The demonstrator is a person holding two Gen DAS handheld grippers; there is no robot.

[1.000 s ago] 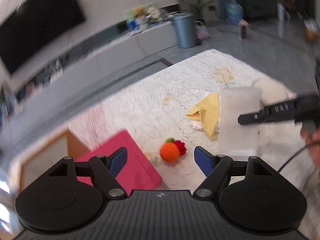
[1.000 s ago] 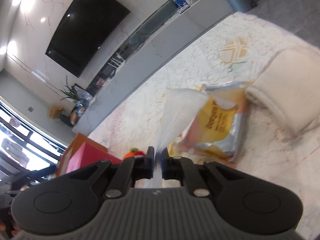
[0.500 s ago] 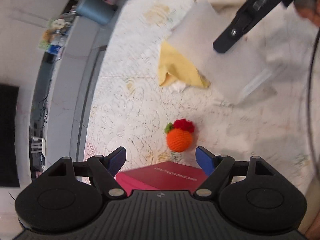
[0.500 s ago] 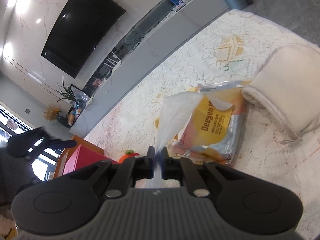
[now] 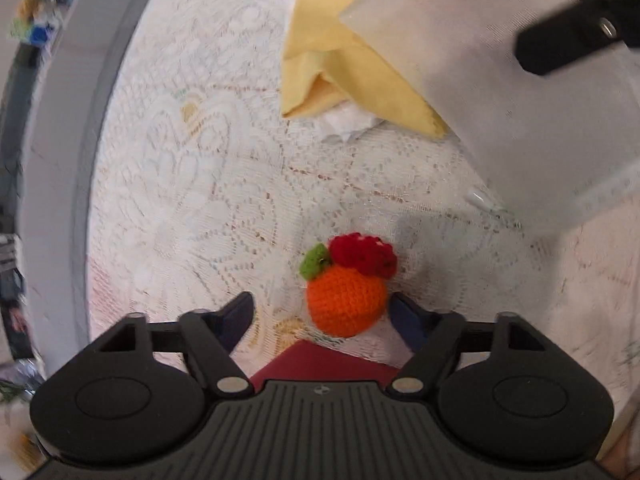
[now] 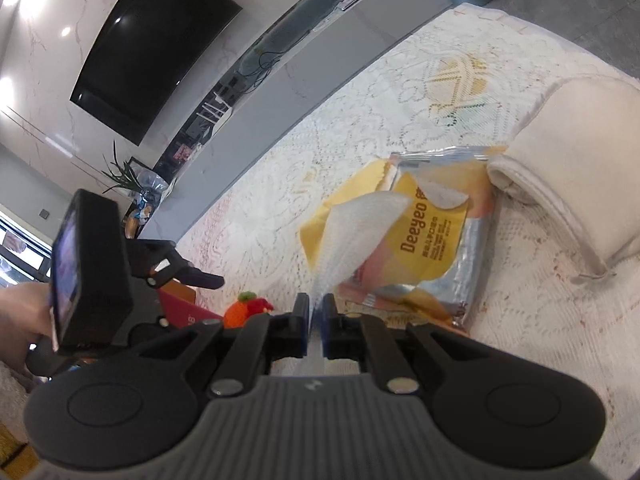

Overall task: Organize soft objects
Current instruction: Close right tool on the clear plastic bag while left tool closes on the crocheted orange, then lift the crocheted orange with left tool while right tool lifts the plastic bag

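A crocheted orange fruit [image 5: 346, 304] with a red and green top lies on the white lace cloth [image 5: 192, 184]. My left gripper [image 5: 320, 318] points down over it, its jaws closing, the fruit between the fingers and nearer the right one; the pads do not press it. In the right wrist view the fruit [image 6: 240, 312] shows beside the left gripper's finger [image 6: 200, 279]. My right gripper [image 6: 316, 314] is shut on a white tissue sheet [image 6: 352, 232] drawn up from a yellow tissue pack [image 6: 436, 240]. That sheet [image 5: 500, 100] hangs at the upper right of the left view.
A yellow cloth [image 5: 336, 64] lies on the lace past the fruit. A dark red box [image 5: 320, 360] sits just under the left gripper. A folded cream towel [image 6: 568, 168] lies right of the pack. A grey cabinet [image 6: 320, 60] and a television stand beyond.
My left gripper has rolled and come down toward the fruit, which now lies between its fingers. The right gripper has stayed put, still shut on the sheet.
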